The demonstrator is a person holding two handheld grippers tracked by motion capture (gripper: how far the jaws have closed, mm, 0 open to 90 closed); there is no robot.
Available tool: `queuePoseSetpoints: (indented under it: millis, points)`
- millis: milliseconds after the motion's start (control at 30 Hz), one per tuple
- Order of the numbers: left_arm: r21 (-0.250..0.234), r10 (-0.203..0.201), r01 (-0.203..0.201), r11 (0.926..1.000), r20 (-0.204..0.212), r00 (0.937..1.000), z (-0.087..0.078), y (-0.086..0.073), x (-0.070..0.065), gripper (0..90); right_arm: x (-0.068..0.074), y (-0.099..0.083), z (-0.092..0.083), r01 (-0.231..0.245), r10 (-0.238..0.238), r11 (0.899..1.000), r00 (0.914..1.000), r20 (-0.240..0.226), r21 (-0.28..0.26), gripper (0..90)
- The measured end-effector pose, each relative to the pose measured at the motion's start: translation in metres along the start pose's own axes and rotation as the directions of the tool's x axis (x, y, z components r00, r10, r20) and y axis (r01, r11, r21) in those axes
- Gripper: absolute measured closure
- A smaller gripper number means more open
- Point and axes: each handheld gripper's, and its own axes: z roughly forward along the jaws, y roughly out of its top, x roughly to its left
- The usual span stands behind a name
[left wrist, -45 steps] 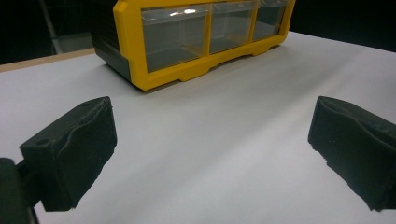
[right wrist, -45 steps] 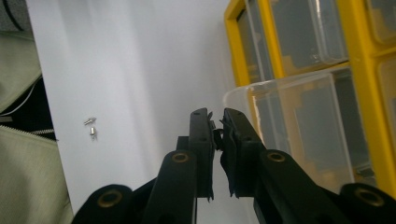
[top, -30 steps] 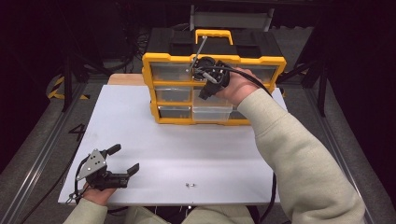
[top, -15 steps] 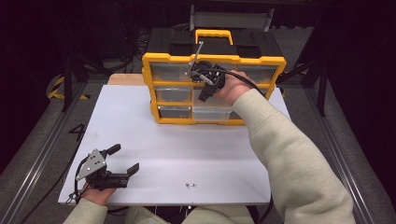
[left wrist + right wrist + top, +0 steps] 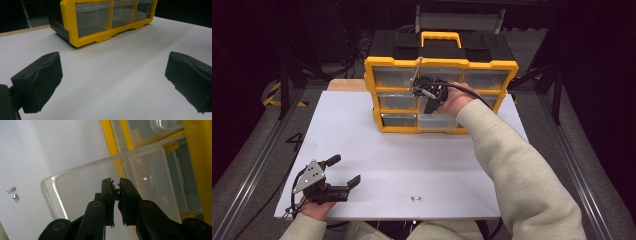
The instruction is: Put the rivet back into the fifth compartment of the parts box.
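I'm at the drop-off step: my right gripper (image 5: 115, 185) hangs over the pulled-out clear drawer (image 5: 82, 187) of the yellow organizer (image 5: 441, 64) at twelve o'clock on the table, clenched on a small metal screw (image 5: 115, 190). Next, I judge, comes lowering slightly and letting go inside the walls. My left gripper (image 5: 345, 170) rests released at seven o'clock, holding nothing, with two loose screws (image 5: 414, 198) at six.

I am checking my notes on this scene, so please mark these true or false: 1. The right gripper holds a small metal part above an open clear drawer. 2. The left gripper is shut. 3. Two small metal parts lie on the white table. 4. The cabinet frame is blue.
1. True: the right gripper pinches a small metal part above the open clear drawer.
2. False: the left gripper is open, holding nothing.
3. True: two small metal parts lie on the white table.
4. False: the cabinet is yellow.
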Motion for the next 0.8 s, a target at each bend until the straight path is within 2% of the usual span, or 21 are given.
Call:
queuePoseSetpoints:
  millis: [100, 267, 433, 667, 800]
  points:
    - [-0.001, -0.002, 0.002, 1.0, -0.005, 1.0, -0.002, -0.001, 0.0, 2.2, -0.002, 0.001, 0.005, 0.0, 0.0, 1.0, 0.9999, -0.014, 0.009, 82.0]
    - [-0.008, -0.012, 0.011, 0.9999, -0.014, 0.9998, -0.003, -0.001, -0.001, 2.2, -0.004, 0.003, 0.011, 0.029, -0.028, 0.999, 0.9989, -0.037, 0.018, 82.0]
    - [-0.001, 0.005, -0.005, 1.0, -0.008, 1.0, -0.001, -0.001, -0.002, 2.2, -0.008, 0.003, 0.014, 0.029, -0.028, 0.999, 0.9989, -0.037, 0.028, 81.9]
    - [-0.002, 0.004, -0.004, 1.0, -0.007, 1.0, 0.0, -0.001, -0.002, 2.2, -0.01, 0.003, 0.019, 0.033, -0.031, 0.998, 0.9981, -0.054, 0.051, 81.6]
    - [-0.003, 0.003, -0.003, 1.0, -0.006, 1.0, 0.0, 0.0, -0.001, 2.2, -0.011, 0.003, 0.019, 0.035, -0.033, 0.999, 0.9981, -0.052, 0.038, 80.0]
